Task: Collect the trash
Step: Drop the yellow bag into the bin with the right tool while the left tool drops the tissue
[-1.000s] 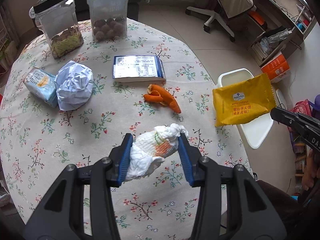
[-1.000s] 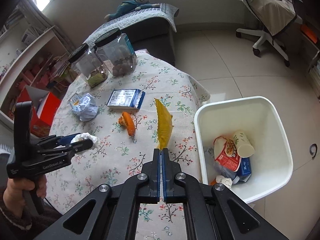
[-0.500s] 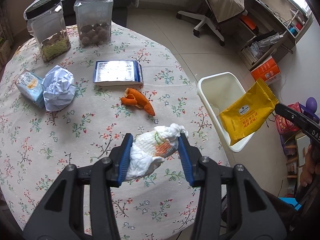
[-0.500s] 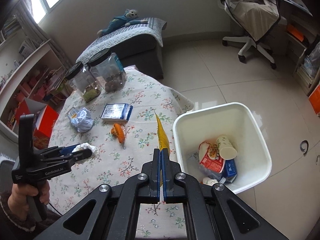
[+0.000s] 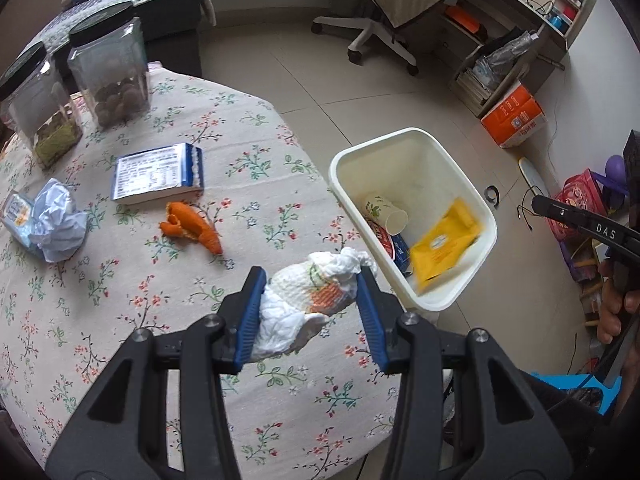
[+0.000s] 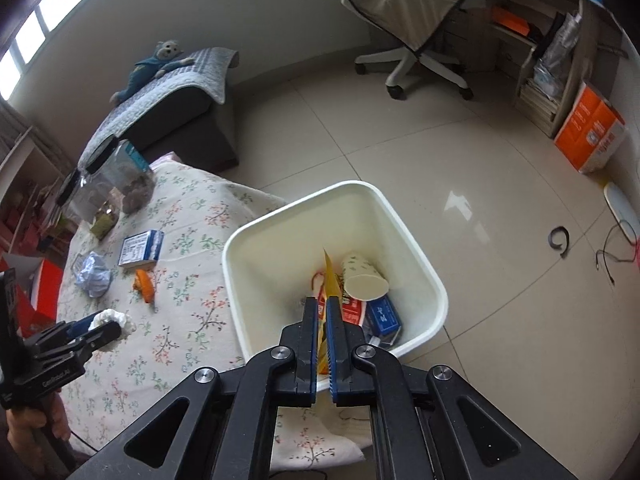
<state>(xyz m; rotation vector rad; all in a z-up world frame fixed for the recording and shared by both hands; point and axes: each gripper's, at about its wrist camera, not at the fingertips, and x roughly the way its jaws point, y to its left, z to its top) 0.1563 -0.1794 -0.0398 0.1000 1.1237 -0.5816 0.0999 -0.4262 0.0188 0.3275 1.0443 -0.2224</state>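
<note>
My left gripper is shut on a crumpled white tissue wad above the flowered table's right edge, close to the white bin. My right gripper hangs over the bin and its jaws are opening. The yellow snack packet has left the pads and is blurred inside the bin; in the right wrist view its edge shows through the gap. Orange peel, a crumpled paper ball and a blue-and-white box lie on the table.
Two black-lidded clear jars stand at the table's far side. The bin holds a paper cup and wrappers. On the floor beyond are an office chair and an orange carton. A padded bench carries a plush toy.
Both grippers moved right toward the bin. The right gripper carried the yellow packet over the bin and parted its jaws; the packet dropped in. The left kept its hold on the tissue.
</note>
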